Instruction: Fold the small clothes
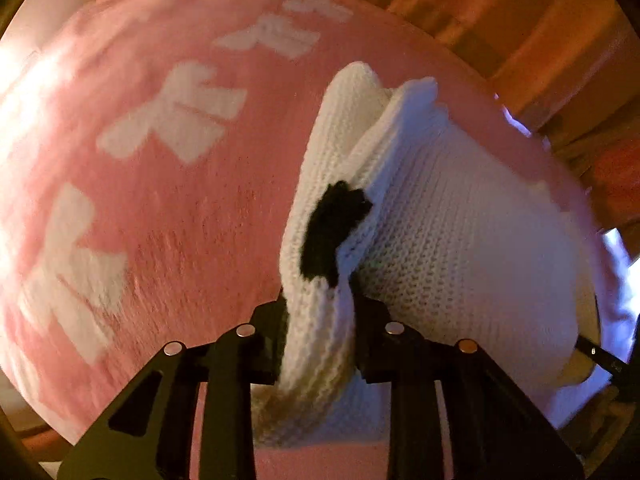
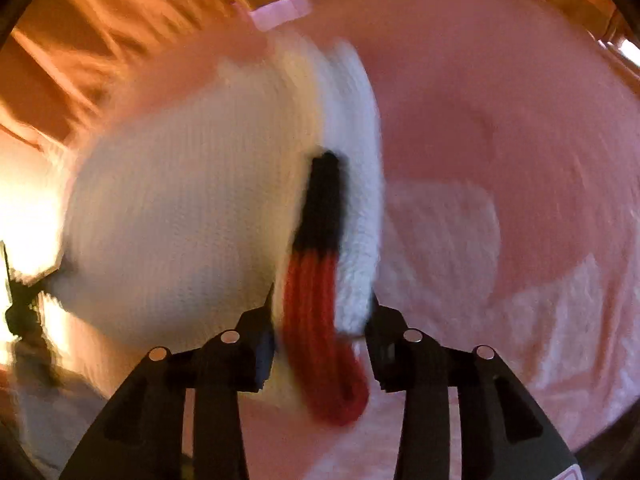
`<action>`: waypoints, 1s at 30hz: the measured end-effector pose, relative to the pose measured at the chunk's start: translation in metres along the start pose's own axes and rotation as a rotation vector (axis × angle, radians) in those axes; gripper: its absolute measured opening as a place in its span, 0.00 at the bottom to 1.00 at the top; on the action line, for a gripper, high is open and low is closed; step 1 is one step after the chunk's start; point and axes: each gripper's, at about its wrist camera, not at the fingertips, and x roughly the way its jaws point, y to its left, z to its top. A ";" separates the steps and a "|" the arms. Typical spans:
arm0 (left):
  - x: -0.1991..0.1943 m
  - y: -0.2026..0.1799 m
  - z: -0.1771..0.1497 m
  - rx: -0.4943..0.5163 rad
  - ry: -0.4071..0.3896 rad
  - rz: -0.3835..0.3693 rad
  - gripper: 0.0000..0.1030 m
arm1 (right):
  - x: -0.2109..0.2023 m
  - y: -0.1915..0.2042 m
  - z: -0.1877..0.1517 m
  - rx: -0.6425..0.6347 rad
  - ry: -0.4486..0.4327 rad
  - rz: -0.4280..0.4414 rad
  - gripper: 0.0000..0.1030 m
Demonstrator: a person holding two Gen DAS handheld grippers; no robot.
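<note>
Left wrist view: knit garment (image 1: 460, 240) on blanket (image 1: 160, 220), centre to right of frame; one fold of it runs down between left gripper (image 1: 318, 344) fingers at bottom centre. Curtain (image 1: 480, 8) behind, along top.

Right wrist view: garment centre-left; edge of it between right gripper (image 2: 320, 344) fingers; blanket at right.

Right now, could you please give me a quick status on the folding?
Left tongs pinching the white knit garment. Right tongs around its red-and-black trim, grip unclear in blur. Pink blanket beneath; nothing in the way.
</note>
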 end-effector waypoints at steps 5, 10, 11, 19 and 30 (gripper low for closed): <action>-0.025 -0.006 0.009 -0.012 -0.093 -0.035 0.35 | -0.061 0.012 0.004 -0.047 -0.295 -0.142 0.46; -0.014 -0.013 0.037 -0.042 -0.097 -0.037 0.45 | -0.063 0.024 0.041 -0.059 -0.315 -0.045 0.51; -0.012 -0.014 0.042 -0.034 -0.104 -0.024 0.45 | -0.057 0.027 0.049 -0.056 -0.301 -0.034 0.51; 0.025 -0.030 0.059 -0.001 -0.094 0.096 0.54 | 0.004 0.032 0.095 -0.055 -0.178 -0.057 0.08; 0.018 -0.034 0.058 0.045 -0.122 0.111 0.52 | -0.015 0.028 0.098 0.012 -0.257 -0.149 0.21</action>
